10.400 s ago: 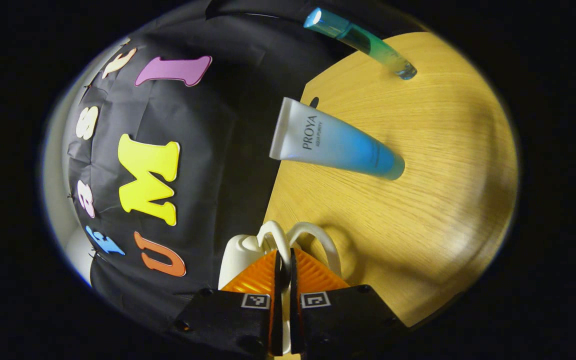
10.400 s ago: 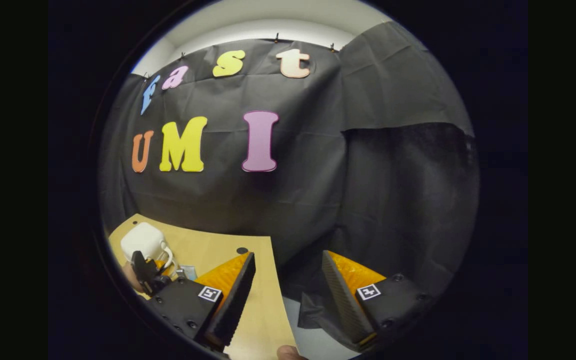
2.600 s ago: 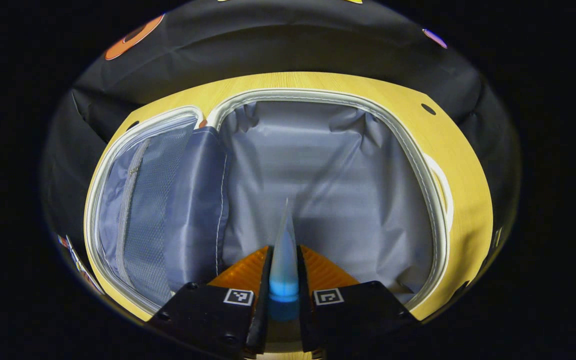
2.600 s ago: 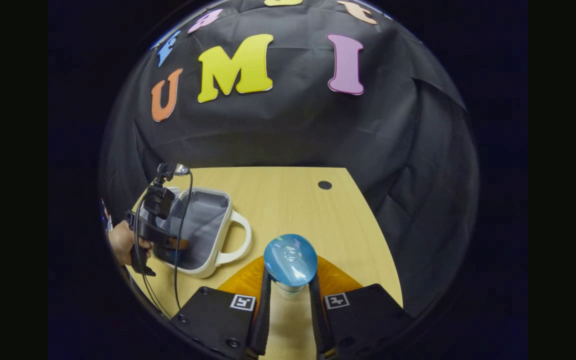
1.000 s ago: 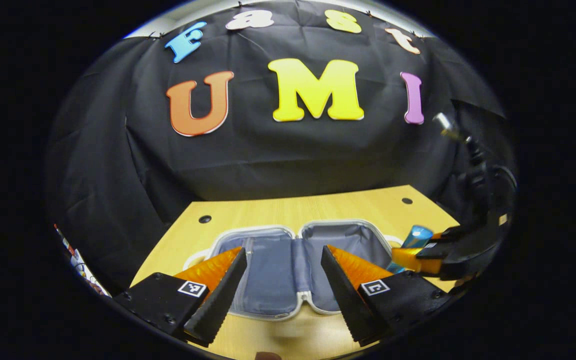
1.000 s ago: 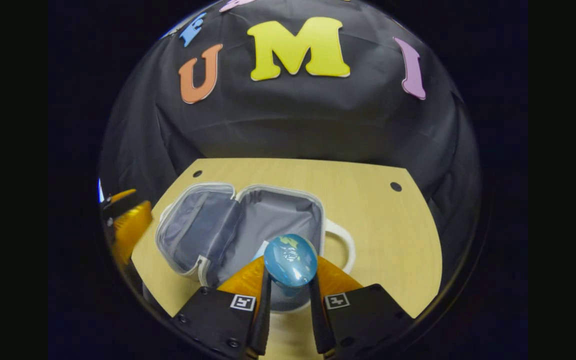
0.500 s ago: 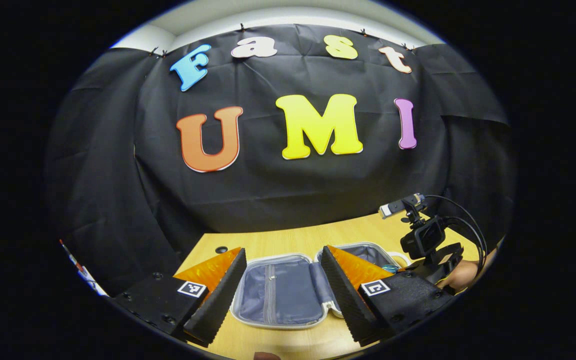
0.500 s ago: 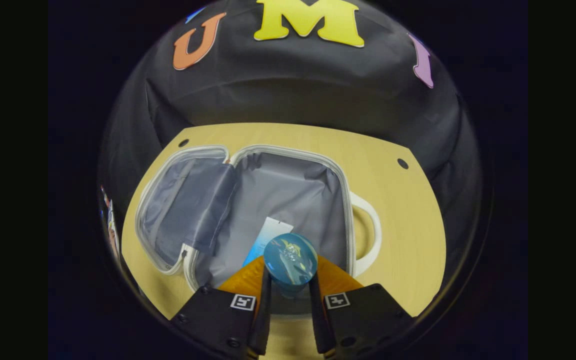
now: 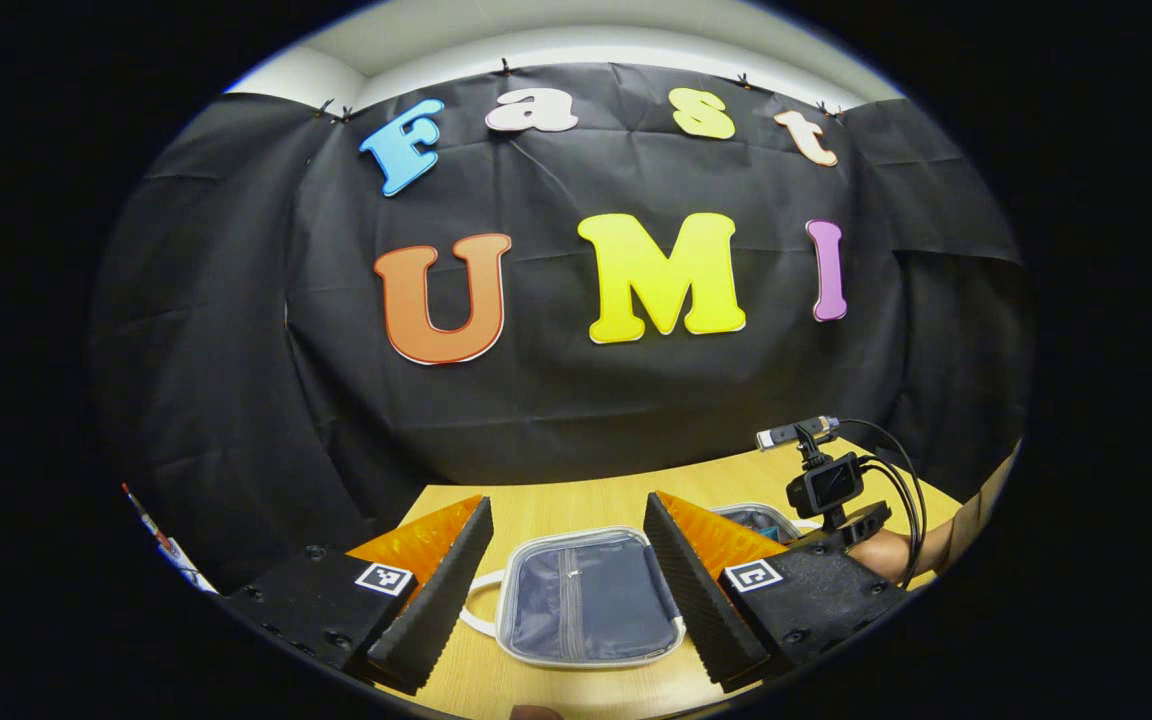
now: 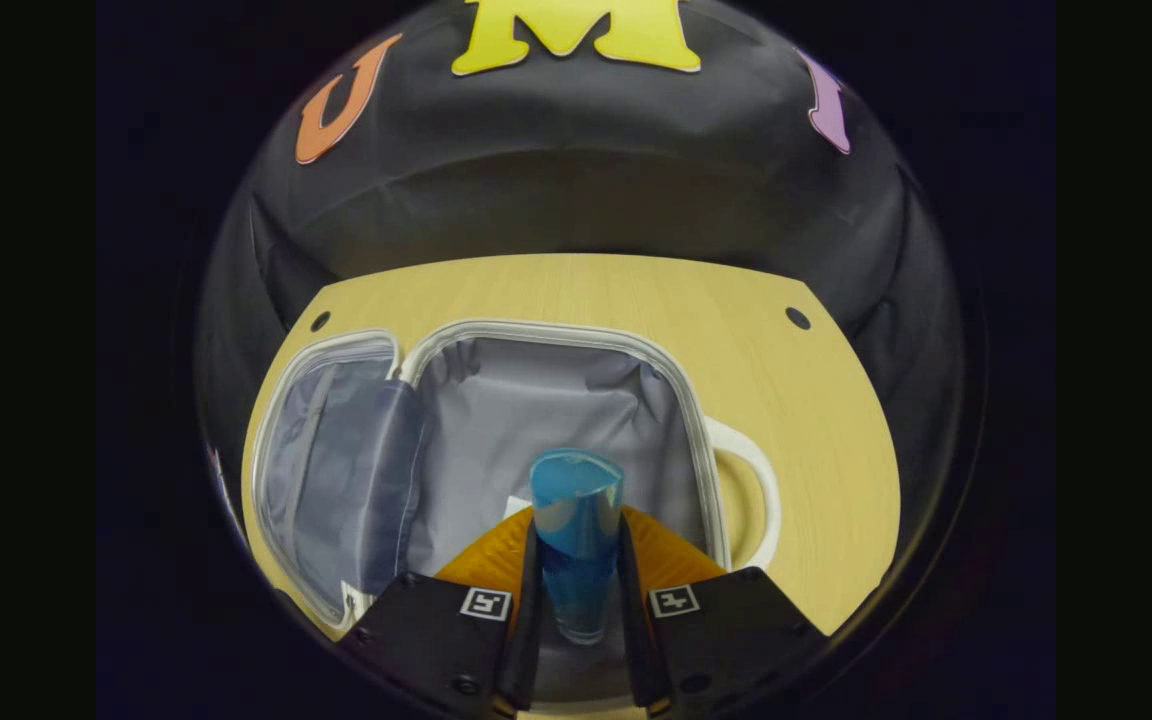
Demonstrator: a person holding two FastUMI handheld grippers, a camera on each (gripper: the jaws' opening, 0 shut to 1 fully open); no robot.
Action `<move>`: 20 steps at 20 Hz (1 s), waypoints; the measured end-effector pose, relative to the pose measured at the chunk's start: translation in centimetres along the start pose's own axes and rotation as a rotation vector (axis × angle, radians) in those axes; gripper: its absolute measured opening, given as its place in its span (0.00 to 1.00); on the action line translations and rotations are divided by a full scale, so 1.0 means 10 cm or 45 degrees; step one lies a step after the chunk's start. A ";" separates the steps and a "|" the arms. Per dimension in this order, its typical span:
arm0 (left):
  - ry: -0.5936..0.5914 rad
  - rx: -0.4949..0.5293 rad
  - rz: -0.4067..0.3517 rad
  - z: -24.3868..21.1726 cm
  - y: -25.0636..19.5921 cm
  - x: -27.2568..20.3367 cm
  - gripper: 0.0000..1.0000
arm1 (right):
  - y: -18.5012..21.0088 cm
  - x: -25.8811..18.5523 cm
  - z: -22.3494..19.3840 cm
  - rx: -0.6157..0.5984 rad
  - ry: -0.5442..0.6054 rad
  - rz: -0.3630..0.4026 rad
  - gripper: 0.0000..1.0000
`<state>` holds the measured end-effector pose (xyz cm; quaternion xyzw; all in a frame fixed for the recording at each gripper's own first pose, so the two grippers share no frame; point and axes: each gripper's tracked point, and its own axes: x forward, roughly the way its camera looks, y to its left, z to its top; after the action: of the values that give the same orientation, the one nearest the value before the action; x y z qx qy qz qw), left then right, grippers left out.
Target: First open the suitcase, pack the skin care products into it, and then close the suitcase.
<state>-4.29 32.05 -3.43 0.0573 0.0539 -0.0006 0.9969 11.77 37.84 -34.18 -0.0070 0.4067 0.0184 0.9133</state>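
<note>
In the left gripper view, the left gripper (image 9: pixel 568 575) hangs above the near edge of the wooden counter (image 9: pixel 576 498) with its jaws wide and nothing between them. Through the gap lies the suitcase (image 9: pixel 586 598), spread open flat; its mesh-and-zipper half faces up between the two orange fingers (image 9: pixel 426 545). The right-hand finger stands in front of the other half, so its contents cannot be made out here. Farther right, the right gripper (image 9: pixel 841 520), with its small camera and looped cables, sits over that hidden half, held by a hand (image 9: pixel 886 552). Half a second ago this gripper looked lower toward the case; now the case sits lower in the picture and more of the wall cloth shows.

In the right gripper view, the right gripper (image 10: pixel 576 590) has its jaws narrow, both fingers pressing on a blue bottle (image 10: pixel 574 545) that stands upright between them. The bottle hangs over the deep half of the suitcase (image 10: pixel 536 410), whose grey lining is wrinkled. Half a second ago the bottle showed its round end to the camera; now its side shows, so it has tipped. Inside the deep half, the white corner of a tube (image 10: pixel 516 506) peeks out just left of the bottle, mostly hidden behind the fingers. The shallower mesh half lies to the left, and the white handle (image 10: pixel 751 490) rests on the counter (image 10: pixel 816 420) to the right.
</note>
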 end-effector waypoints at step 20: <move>0.215 -0.164 0.169 -0.74 0.68 0.06 0.98 | -0.06 0.04 -0.15 0.080 0.064 0.027 0.39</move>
<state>-4.45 39.65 -9.98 -0.0036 0.1337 0.0738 0.9883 10.99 37.20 -35.48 0.0256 0.4299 0.0153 0.9024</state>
